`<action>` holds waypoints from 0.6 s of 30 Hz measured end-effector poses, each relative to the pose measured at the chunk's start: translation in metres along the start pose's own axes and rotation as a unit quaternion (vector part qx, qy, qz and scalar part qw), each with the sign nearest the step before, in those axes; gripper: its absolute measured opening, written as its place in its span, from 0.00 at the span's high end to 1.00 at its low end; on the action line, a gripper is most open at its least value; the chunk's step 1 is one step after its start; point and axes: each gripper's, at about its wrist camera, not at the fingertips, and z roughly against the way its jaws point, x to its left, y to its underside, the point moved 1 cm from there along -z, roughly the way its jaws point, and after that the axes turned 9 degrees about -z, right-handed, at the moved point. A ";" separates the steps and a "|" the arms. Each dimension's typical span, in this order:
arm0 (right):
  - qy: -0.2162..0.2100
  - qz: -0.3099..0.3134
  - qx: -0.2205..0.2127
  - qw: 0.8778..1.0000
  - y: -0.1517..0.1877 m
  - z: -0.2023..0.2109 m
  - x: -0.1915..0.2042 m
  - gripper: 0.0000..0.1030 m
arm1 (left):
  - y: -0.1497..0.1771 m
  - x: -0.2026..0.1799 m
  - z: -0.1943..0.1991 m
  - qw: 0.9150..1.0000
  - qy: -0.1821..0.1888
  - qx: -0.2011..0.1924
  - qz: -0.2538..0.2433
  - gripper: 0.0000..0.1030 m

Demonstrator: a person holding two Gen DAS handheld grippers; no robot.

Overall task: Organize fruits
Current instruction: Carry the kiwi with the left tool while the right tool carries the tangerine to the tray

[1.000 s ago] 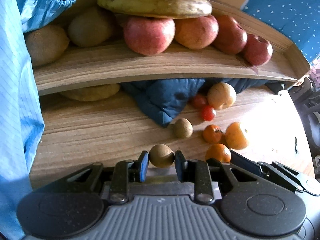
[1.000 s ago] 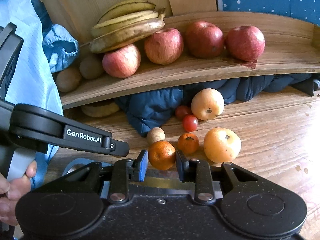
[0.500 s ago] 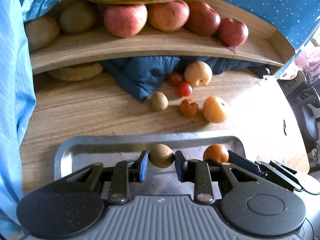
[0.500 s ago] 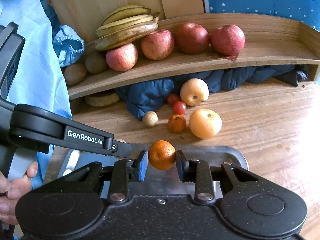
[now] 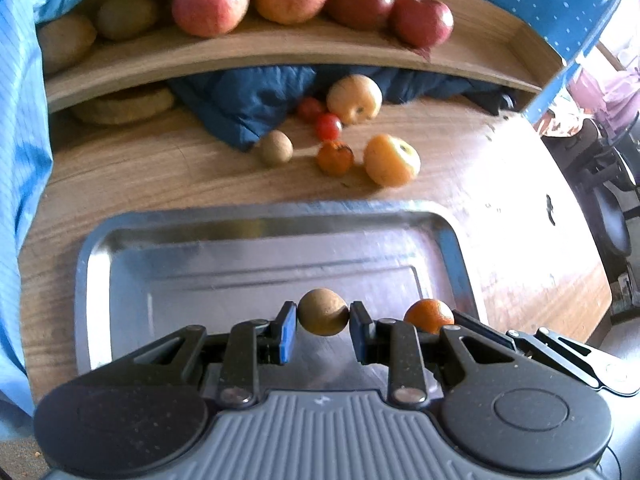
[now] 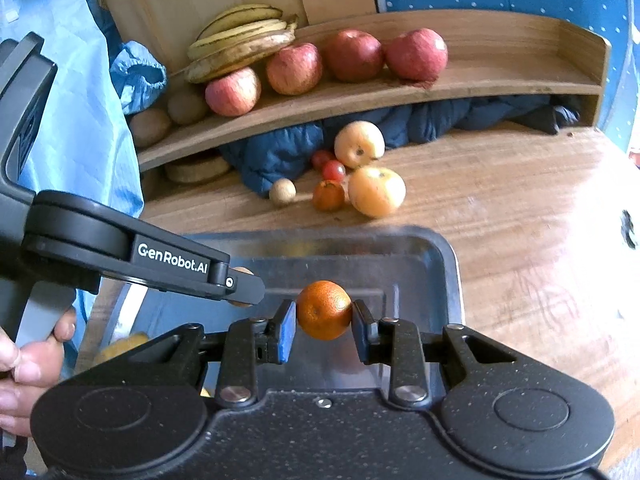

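My left gripper (image 5: pixel 323 320) is shut on a small brown round fruit (image 5: pixel 322 311) and holds it over the metal tray (image 5: pixel 256 224). My right gripper (image 6: pixel 324 320) is shut on a small orange (image 6: pixel 324 309) over the same tray (image 6: pixel 450 264); that orange also shows in the left wrist view (image 5: pixel 428 314). On the wooden table behind the tray lie another brown fruit (image 5: pixel 276 147), a small orange (image 5: pixel 334 157), a yellow-orange fruit (image 5: pixel 392 160), two red tomatoes (image 5: pixel 328 126) and a pale apple (image 5: pixel 354 98).
A wooden shelf (image 6: pixel 500 80) at the back holds red apples (image 6: pixel 416 53), bananas (image 6: pixel 240 44) and kiwis (image 6: pixel 186 106). Blue cloth (image 6: pixel 280 156) is bunched under it. The left gripper's body (image 6: pixel 120 248) crosses the right wrist view. A yellow fruit (image 6: pixel 120 346) shows at the tray's left.
Both grippers have pulled back from the loose fruit with their fruits held, and now hang over the metal tray, which has come fully into view.
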 end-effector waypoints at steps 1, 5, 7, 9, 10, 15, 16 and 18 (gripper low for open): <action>0.001 -0.002 0.001 1.000 0.003 0.002 -0.001 0.69 | 0.002 -0.002 0.000 1.000 0.002 0.002 -0.001 0.70; 0.005 -0.009 0.006 1.000 0.015 0.008 -0.009 0.69 | 0.009 -0.010 0.002 1.000 0.005 0.004 -0.006 0.70; 0.006 -0.010 0.008 1.000 0.020 0.011 -0.011 0.69 | 0.012 -0.013 0.004 1.000 0.007 0.004 -0.009 0.70; 0.007 -0.010 0.009 1.000 0.024 0.014 -0.012 0.69 | 0.014 -0.017 0.005 1.000 0.009 0.005 -0.011 0.70; 0.007 -0.010 0.010 1.000 0.026 0.015 -0.013 0.69 | 0.016 -0.019 0.005 1.000 0.010 0.005 -0.012 0.70; 0.007 -0.009 0.013 1.000 0.034 0.022 -0.016 0.69 | 0.023 -0.024 0.007 1.000 0.011 0.010 -0.013 0.70; 0.007 -0.009 0.014 1.000 0.036 0.023 -0.016 0.69 | 0.024 -0.025 0.007 1.000 0.011 0.011 -0.013 0.70; 0.010 -0.009 0.017 1.000 0.039 0.024 -0.016 0.69 | 0.027 -0.027 0.007 1.000 0.012 0.013 -0.014 0.70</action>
